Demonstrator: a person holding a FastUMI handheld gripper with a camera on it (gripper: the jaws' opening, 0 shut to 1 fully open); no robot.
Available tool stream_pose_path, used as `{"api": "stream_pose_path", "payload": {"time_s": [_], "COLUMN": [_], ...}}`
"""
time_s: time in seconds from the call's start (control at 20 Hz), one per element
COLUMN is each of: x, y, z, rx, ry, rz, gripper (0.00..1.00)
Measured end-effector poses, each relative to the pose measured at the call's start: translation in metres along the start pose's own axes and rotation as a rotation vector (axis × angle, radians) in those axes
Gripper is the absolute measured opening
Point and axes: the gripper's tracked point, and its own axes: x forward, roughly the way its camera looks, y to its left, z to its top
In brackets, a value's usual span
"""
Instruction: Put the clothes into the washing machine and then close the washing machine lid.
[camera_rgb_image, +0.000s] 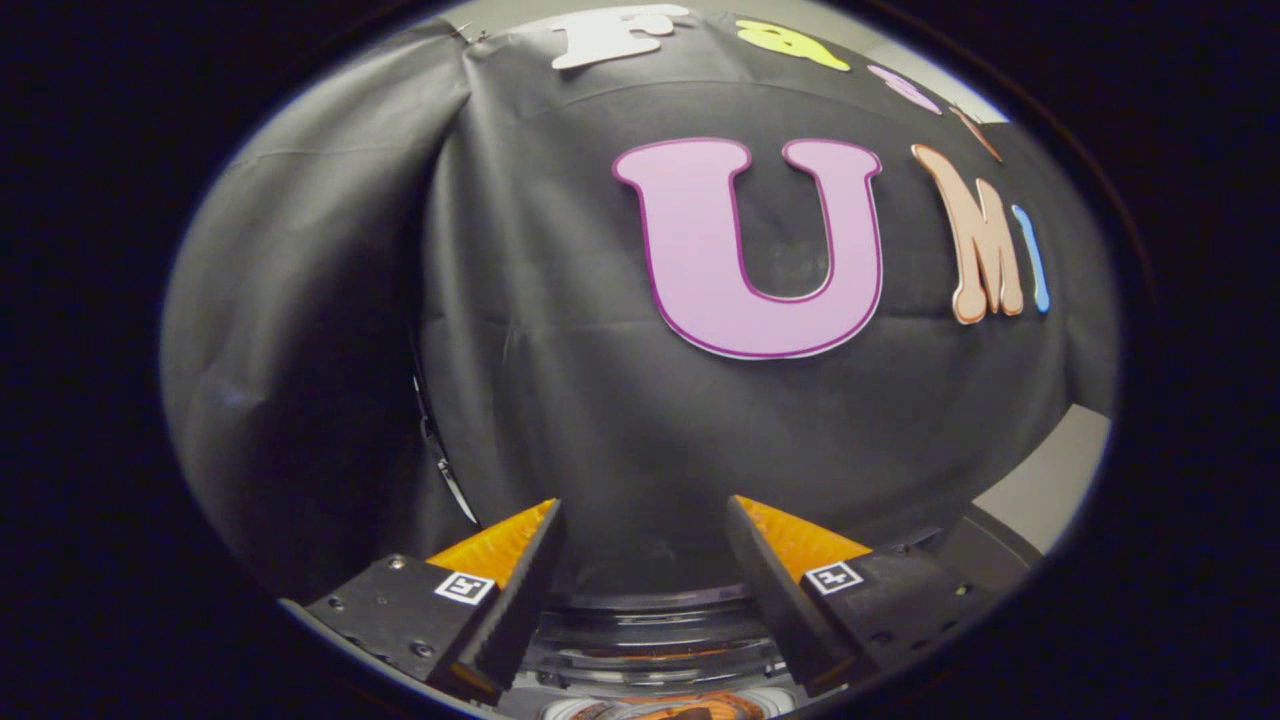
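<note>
Black cloth is hanging in soft folds behind the washing machine (650, 640), whose round, glossy rim is showing low between the fingers (something orange inside); the gripper (645, 520) is hovering spread apart, gripping nothing.

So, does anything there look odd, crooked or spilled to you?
Nothing stands out. The gripper is open, its fingers spread apart with nothing between them, facing the black cloth booth wall. Below the fingers lies a dark, clear, round washing machine lid, level and with no damage visible.
</note>
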Motion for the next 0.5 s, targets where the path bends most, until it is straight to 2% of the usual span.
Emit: {"api": "stream_pose_path", "payload": {"time_s": [0.2,0.25,0.5], "x": [0.011,0.012,0.007], "y": [0.001,-0.001,0.002], "z": [-0.028,-0.023,-0.026], "rx": [-0.063,-0.082,-0.074], "ry": [0.097,0.068,0.104], "rz": [-0.005,-0.005,-0.006], "gripper": [0.97,0.97,0.96]}}
